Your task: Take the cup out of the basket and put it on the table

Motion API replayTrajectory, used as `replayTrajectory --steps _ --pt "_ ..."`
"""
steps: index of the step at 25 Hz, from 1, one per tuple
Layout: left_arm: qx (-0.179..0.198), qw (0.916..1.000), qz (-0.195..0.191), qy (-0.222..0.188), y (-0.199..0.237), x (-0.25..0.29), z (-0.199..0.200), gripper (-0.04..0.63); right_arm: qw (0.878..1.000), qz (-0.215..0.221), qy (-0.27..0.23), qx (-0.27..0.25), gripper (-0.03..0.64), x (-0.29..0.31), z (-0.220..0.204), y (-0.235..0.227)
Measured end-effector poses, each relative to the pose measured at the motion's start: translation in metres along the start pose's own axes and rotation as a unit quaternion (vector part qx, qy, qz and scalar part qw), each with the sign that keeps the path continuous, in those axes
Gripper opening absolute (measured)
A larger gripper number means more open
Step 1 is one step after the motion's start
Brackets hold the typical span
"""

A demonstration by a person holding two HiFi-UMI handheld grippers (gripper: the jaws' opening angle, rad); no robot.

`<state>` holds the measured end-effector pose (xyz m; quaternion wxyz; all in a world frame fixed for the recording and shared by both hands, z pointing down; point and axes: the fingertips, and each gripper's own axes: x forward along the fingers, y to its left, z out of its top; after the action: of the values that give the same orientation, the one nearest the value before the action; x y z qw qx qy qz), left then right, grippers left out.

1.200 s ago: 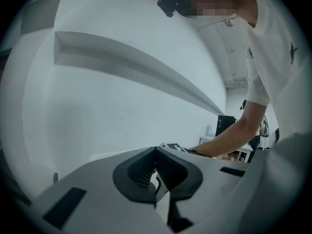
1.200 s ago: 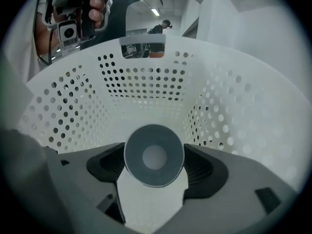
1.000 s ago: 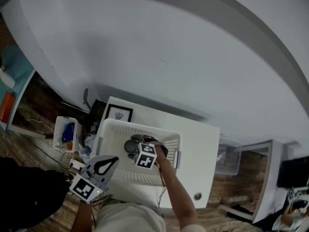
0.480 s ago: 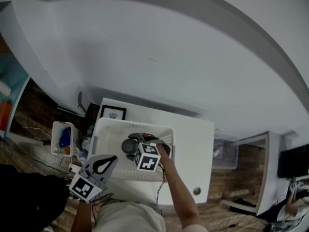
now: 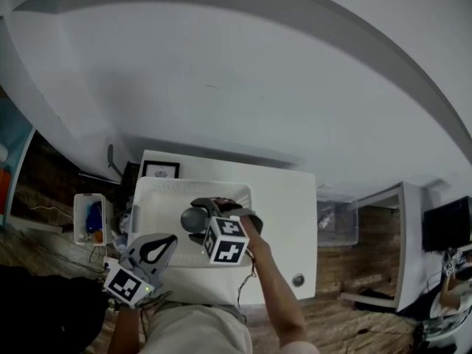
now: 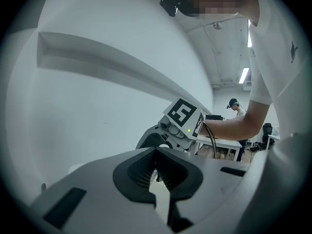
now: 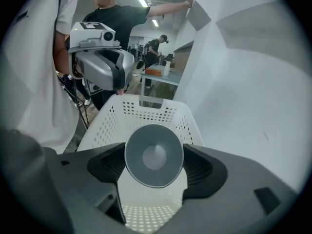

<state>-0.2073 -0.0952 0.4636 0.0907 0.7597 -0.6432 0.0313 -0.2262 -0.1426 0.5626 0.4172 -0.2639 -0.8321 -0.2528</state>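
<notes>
A grey cup (image 7: 154, 155) sits between the jaws of my right gripper (image 7: 155, 175), its mouth facing the camera; the jaws are shut on its sides. It hangs over the inside of the white perforated basket (image 7: 146, 112). In the head view the cup (image 5: 193, 220) shows over the basket (image 5: 155, 198), with my right gripper (image 5: 206, 216) reaching in from the near side. My left gripper (image 5: 171, 240) is held off the basket's near left corner, jaws shut on nothing. In the left gripper view my left gripper (image 6: 157, 152) points at the right gripper's marker cube (image 6: 184, 117).
The basket stands on a white table (image 5: 284, 220) against a white wall. A framed picture (image 5: 160, 170) lies at the table's far left corner and a small round thing (image 5: 298, 279) near its front right. A small bin (image 5: 88, 216) stands on the floor at left, a clear box (image 5: 335, 223) at right.
My right gripper with the cup has come up a little toward the camera. The head view has shifted, so the table sits further left and lower. The left gripper has hardly moved.
</notes>
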Motion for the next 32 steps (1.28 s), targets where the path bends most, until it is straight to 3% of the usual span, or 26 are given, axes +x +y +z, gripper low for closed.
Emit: replayTrajectory --steps 16,32 --pt "0.019 0.9975 -0.068 -0.002 -0.044 0.023 0.006 0.0 0.997 -0.07 0.014 0.029 0.36 -0.075 -0.026 0.012" --pt "0.036 0.9867 -0.158 0.002 -0.098 0.055 0.005 0.0 0.985 -0.138 0.043 0.091 0.36 -0.139 -0.073 0.042"
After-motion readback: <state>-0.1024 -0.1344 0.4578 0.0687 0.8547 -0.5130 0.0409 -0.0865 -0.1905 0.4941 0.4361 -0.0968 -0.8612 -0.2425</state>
